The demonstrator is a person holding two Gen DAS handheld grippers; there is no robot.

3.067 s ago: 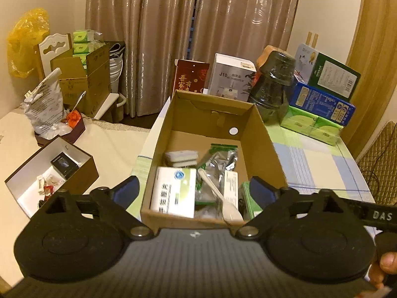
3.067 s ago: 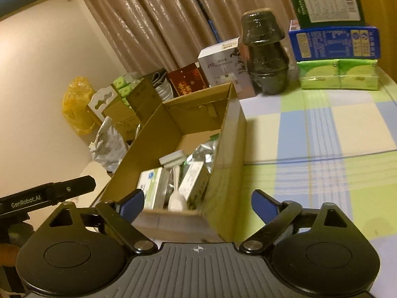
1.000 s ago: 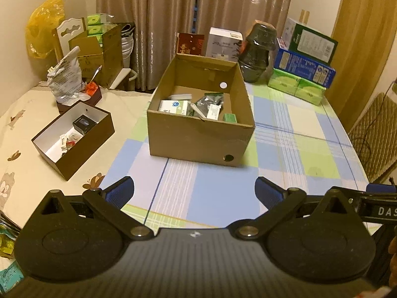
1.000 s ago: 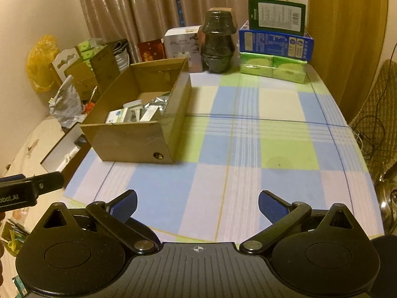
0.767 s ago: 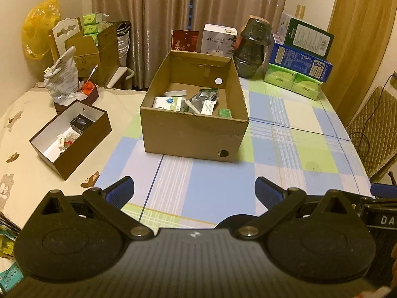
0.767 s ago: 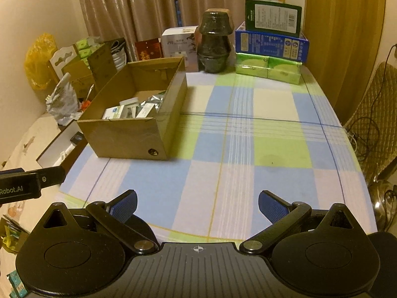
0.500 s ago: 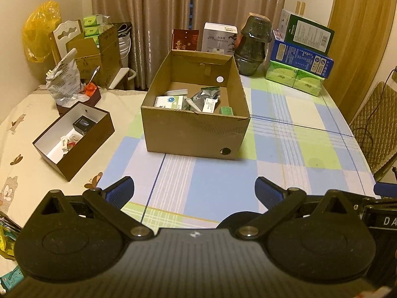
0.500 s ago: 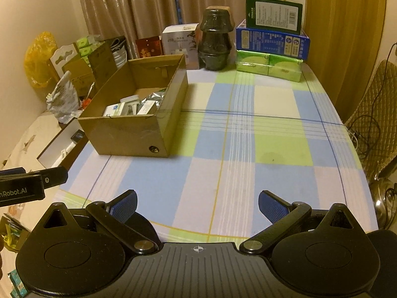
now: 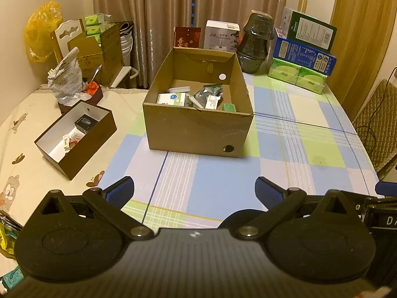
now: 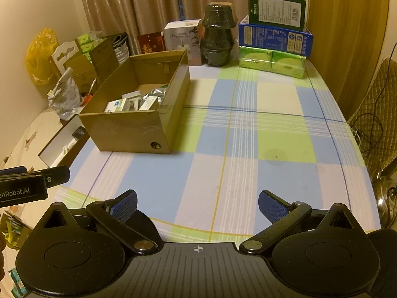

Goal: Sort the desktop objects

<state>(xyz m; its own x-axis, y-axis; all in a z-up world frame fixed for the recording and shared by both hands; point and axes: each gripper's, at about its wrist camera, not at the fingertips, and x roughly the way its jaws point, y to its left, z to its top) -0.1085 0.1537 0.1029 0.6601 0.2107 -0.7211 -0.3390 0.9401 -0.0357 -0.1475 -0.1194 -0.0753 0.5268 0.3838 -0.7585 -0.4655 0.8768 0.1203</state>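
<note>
In the left view alone, cardboard box [image 9: 198, 134] contents show fully; grippers gape.

Brown cardboard box [image 9: 198, 134]; blue, green and cream checked tablecloth [image 10: 248, 173]; beige curtains [image 9: 173, 7]

Brown curtains [image 9: 188, 7] hang behind; a yellow bag [image 9: 41, 32] sits left; a quilted chair [image 10: 374, 124] stands right.

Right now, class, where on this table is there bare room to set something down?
Free: the checked cloth right of and in front of the cardboard box. Crowded: the far edge, with the dark jar and stacked cartons.
</note>
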